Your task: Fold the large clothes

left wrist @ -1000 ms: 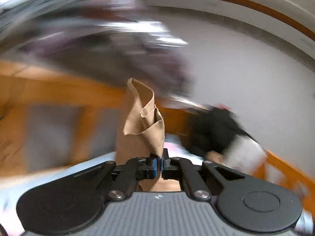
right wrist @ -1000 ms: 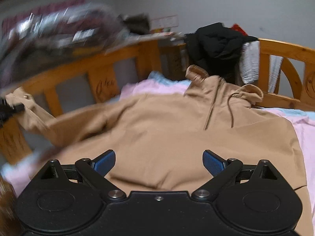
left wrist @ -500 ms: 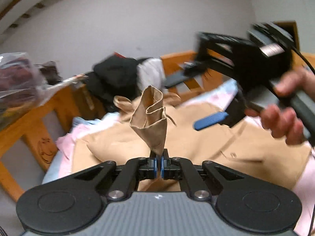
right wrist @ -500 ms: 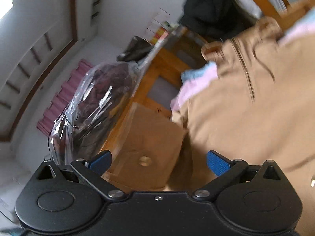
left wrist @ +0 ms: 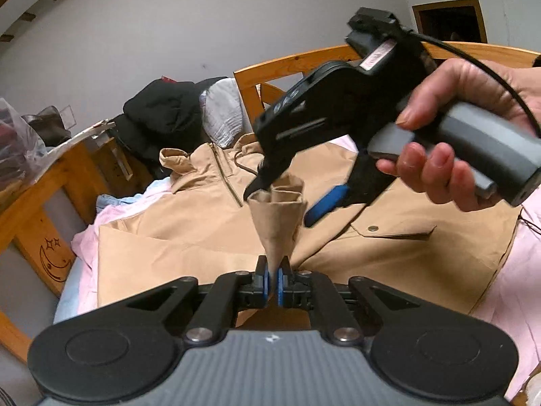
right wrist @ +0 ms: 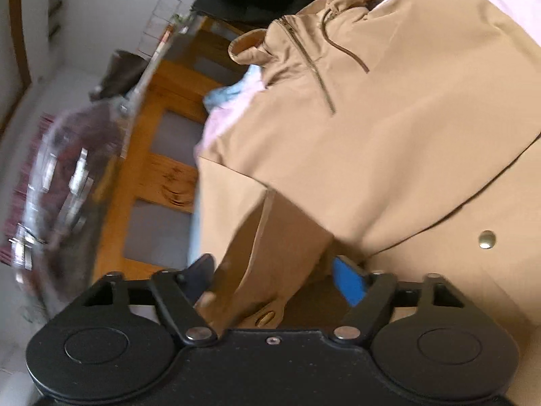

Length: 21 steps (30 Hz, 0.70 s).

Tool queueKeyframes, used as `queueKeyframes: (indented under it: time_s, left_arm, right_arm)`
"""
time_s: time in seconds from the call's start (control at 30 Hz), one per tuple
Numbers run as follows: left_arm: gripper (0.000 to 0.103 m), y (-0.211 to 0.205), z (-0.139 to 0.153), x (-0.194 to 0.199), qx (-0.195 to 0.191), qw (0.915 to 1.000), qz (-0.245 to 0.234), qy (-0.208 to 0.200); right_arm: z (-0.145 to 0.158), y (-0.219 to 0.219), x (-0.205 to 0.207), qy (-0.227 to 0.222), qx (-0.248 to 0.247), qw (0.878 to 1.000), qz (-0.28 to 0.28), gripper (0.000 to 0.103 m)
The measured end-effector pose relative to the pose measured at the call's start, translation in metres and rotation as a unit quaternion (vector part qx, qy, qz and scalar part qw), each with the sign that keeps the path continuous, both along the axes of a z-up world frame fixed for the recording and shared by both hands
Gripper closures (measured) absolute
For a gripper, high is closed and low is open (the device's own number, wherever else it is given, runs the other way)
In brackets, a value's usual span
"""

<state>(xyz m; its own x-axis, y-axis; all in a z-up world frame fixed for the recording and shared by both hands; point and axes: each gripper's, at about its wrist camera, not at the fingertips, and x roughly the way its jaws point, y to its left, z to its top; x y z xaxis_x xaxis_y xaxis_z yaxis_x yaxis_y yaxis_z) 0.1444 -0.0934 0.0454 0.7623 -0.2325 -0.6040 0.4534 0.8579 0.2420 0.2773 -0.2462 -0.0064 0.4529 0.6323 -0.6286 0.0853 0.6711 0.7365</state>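
Observation:
A large tan hooded jacket (left wrist: 203, 216) lies spread on a pink sheet on the bed; it also shows in the right wrist view (right wrist: 389, 128). My left gripper (left wrist: 274, 279) is shut on the sleeve cuff (left wrist: 277, 216), which stands up as a bunched cone over the jacket's body. My right gripper (left wrist: 280, 199) is open, its fingers on either side of the cuff's top. In the right wrist view the right gripper (right wrist: 277, 274) is open with the sleeve cuff (right wrist: 257, 264) between its blue pads.
A wooden bed rail (left wrist: 44, 203) runs along the left and a wooden headboard (left wrist: 290, 67) at the back. Dark clothes and a grey-white cloth (left wrist: 175, 115) are piled by the headboard. A clear plastic bag (right wrist: 57, 182) sits beyond the rail.
My left gripper has carried the sleeve cuff from the bed's side in over the jacket. My right gripper has swung down and come around the cuff.

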Motion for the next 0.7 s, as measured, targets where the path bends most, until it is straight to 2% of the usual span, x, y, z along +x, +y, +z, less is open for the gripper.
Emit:
queueKeyframes:
  time_s: [0.03,0.07,0.1,0.13,0.17,0.23,0.33,0.47,0.6,0.7]
  left_arm:
    - [0.097,0.001,-0.001,0.001,-0.002,1.0,0.002,0.003]
    - [0.095,0.002,0.0,0.0,-0.004,1.0,0.004,0.005]
    - [0.091,0.005,0.001,-0.001,-0.008,0.9999,0.007,0.005]
    - [0.085,0.008,0.003,-0.002,-0.014,0.9999,0.008,0.006]
    - [0.065,0.011,0.005,-0.004,-0.021,0.9997,0.01,0.006]
    - [0.041,0.021,0.012,-0.01,-0.038,0.999,0.024,-0.001]
    - [0.038,0.041,0.02,-0.016,-0.07,0.9967,0.04,0.006]
    - [0.035,0.078,0.02,-0.005,-0.106,0.9886,0.101,0.035]
    - [0.034,0.118,0.016,0.024,-0.121,0.9762,0.171,0.056]
    - [0.032,0.145,0.007,0.063,-0.13,0.968,0.201,0.074]
  right_arm:
    - [-0.001,0.002,0.0,0.0,-0.001,1.0,0.003,0.054]
    - [0.001,0.004,0.0,-0.001,-0.007,1.0,0.006,0.081]
    - [0.005,0.007,0.002,-0.008,-0.02,1.0,0.01,0.096]
    - [0.009,0.008,0.002,-0.017,-0.027,0.999,0.012,0.102]
    - [0.017,0.008,0.003,-0.033,-0.027,0.999,0.014,0.102]
    - [0.038,0.008,0.006,-0.076,-0.034,0.996,0.017,0.103]
    - [0.085,-0.002,0.011,-0.16,-0.048,0.986,0.006,0.103]
    - [0.141,-0.025,0.016,-0.242,-0.082,0.967,-0.027,0.103]
    - [0.155,-0.056,0.015,-0.271,-0.116,0.953,-0.07,0.103]
    - [0.143,-0.074,0.019,-0.253,-0.123,0.955,-0.091,0.103]
